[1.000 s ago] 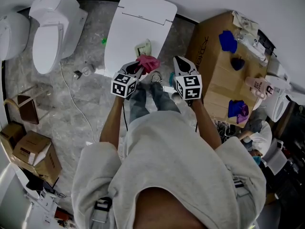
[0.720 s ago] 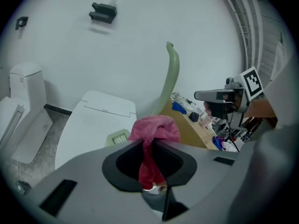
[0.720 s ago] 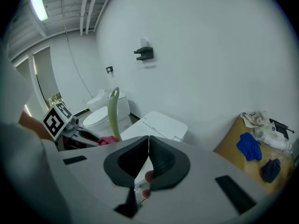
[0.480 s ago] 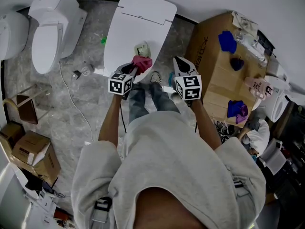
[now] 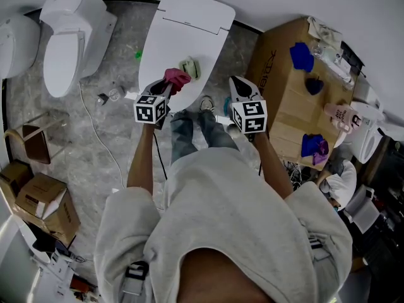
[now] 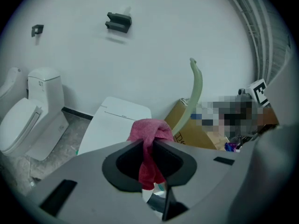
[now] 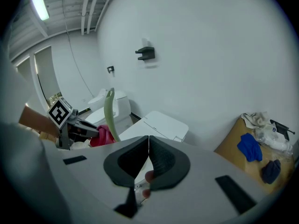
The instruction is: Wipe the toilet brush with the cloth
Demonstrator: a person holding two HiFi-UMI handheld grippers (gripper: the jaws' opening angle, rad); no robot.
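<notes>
My left gripper (image 5: 166,88) is shut on a pink-red cloth (image 5: 177,78), which bunches above the jaws and hangs between them in the left gripper view (image 6: 150,132). The toilet brush (image 5: 189,67) has a pale green, curved handle and stands upright between the two grippers. It rises to the right of the cloth in the left gripper view (image 6: 196,94) and to the left of the jaws in the right gripper view (image 7: 109,111). The cloth is a little apart from the handle. My right gripper (image 5: 235,81) is shut, with nothing visible between its jaws (image 7: 148,146).
A white toilet with its lid closed (image 5: 186,36) stands straight ahead, and another toilet (image 5: 66,43) is at the left. At the right a cardboard box (image 5: 281,81) carries blue cloths (image 5: 302,54). A cable (image 5: 95,128) crosses the floor. More boxes (image 5: 41,201) sit at the lower left.
My left gripper has moved left with the cloth, away from the brush handle. The right gripper has stayed where it was.
</notes>
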